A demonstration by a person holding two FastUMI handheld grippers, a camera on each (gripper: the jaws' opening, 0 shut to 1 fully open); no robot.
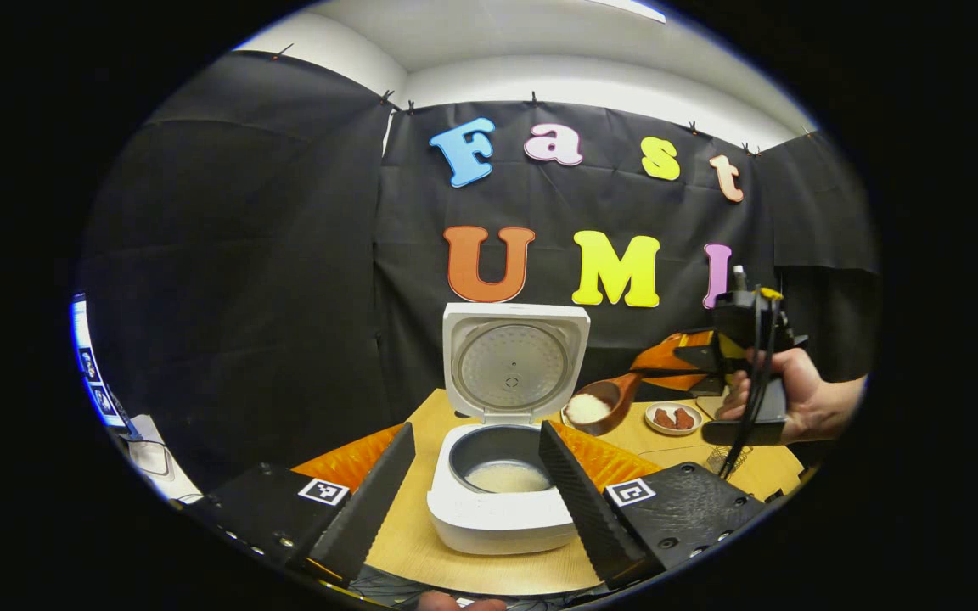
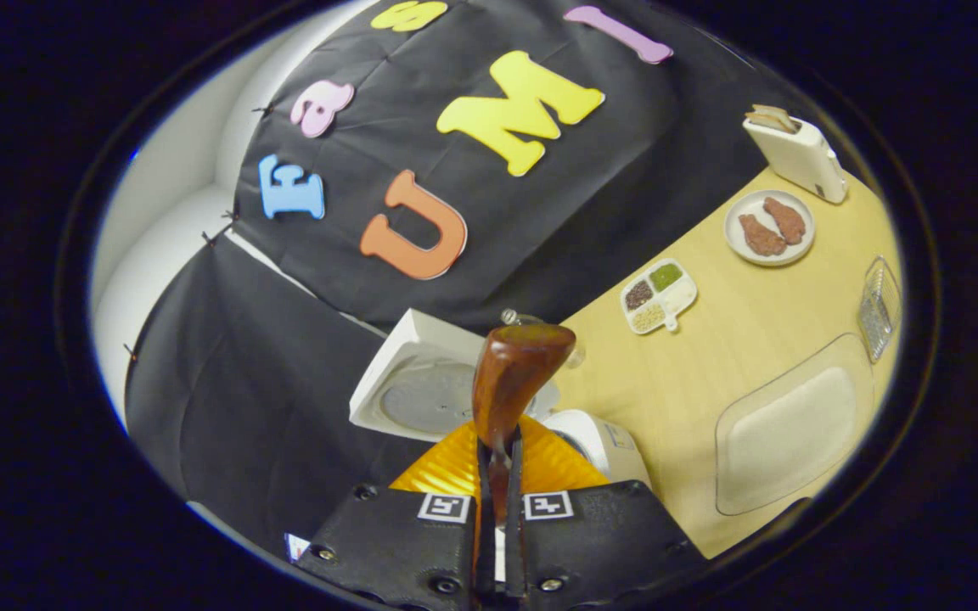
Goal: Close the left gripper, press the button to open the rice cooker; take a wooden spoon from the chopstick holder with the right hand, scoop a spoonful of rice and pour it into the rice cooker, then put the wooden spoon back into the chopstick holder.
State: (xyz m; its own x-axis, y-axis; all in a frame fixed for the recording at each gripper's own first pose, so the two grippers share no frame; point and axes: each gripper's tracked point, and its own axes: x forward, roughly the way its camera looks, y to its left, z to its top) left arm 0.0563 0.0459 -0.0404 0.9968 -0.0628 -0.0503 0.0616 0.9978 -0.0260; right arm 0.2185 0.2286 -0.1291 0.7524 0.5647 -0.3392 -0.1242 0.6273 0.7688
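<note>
Against black cloth, the white rice cooker (image 1: 502, 501) is opened, its lid raised; the rice-laden brown wooden spoon (image 1: 599, 406), clamped in the right gripper (image 2: 496, 475), is held just right of it, unpoured, while the left gripper (image 1: 476, 475) is spread wide and empty.

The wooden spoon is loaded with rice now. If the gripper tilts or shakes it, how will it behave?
The spoon looks rigid, so it likely will not bend in the right gripper, which pinches its handle. Its bowl seems shallow and heaped with rice, so loose grains would probably spill at a small tilt. The long overhang may let it pivot.
</note>
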